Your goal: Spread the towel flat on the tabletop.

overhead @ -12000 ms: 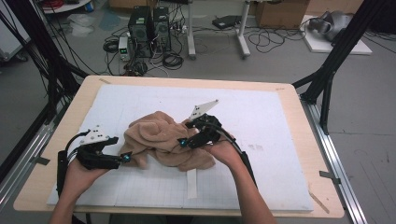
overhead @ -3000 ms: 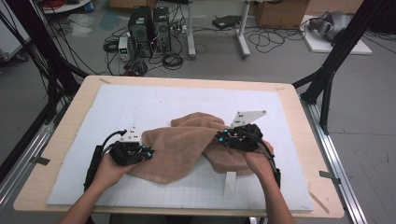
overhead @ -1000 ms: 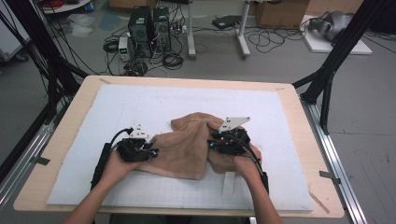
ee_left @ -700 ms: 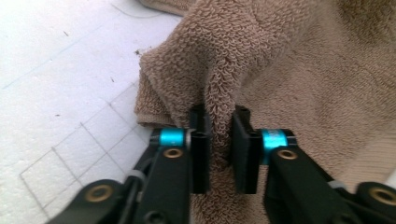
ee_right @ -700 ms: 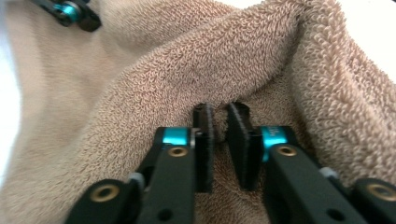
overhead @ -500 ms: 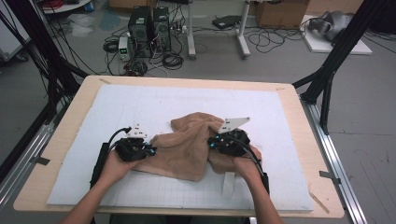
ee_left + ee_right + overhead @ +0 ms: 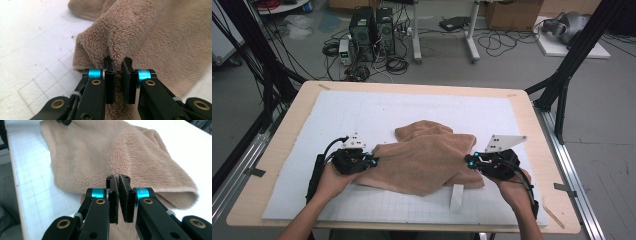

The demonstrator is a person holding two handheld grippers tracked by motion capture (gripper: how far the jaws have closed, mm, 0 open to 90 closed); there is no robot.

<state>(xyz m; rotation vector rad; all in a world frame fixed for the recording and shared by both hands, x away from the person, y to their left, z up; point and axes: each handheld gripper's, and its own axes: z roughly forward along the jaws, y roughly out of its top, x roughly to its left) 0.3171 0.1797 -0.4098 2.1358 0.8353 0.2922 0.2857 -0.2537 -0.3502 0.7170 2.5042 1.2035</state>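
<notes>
- The tan terry-cloth towel (image 7: 424,160) lies crumpled near the middle of the white gridded mat (image 7: 362,110), closer to the person's edge, with a bunched fold heaped on its far side
- The left gripper (image 7: 371,161) sits at the towel's left edge; its jaws have just been closing and now pinch a raised ridge of the pile, as the left gripper view (image 7: 119,62) makes plain
- The right gripper (image 7: 468,161) is at the towel's right edge; its jaws have just closed, and in the right gripper view (image 7: 118,180) they stand nearly together on a thin edge of the cloth
- Judged from this, the step in hand is spreading the towel flat: draw the two held edges apart evenly and low over the mat, keeping the cloth taut so the far fold unrolls rather than drags
- Both forearms come in from the near edge, hands low on the mat, grippers pointing inward at each other
</notes>
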